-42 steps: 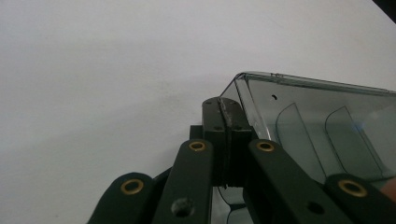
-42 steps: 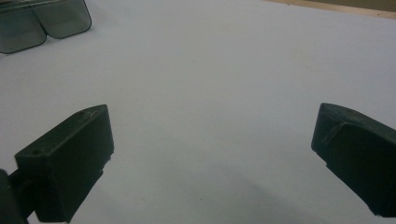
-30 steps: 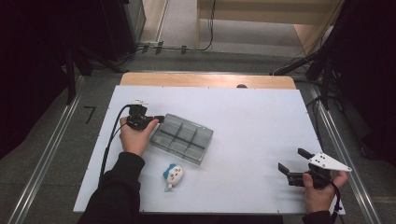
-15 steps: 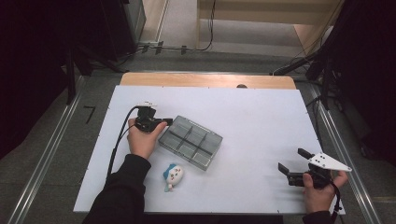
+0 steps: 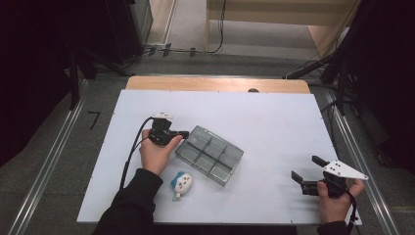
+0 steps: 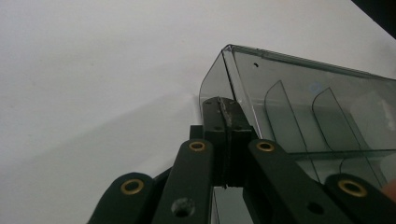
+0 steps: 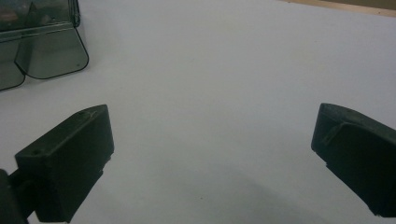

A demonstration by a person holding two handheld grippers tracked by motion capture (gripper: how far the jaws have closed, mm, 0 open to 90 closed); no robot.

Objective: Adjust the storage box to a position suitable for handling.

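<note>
Left gripper [image 5: 182, 133] pushed the tray [image 5: 209, 155] rightward.

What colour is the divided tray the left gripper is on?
Clear smoky grey tray; the left gripper view shows it best.

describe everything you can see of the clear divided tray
The tray is smoky see-through plastic, rectangular with rounded corners, split by thin dividers into six compartments that look empty. It lies flat and askew on the white table. The left gripper is shut on its near-left rim. A small toy figure lies nearby, apart.
</note>
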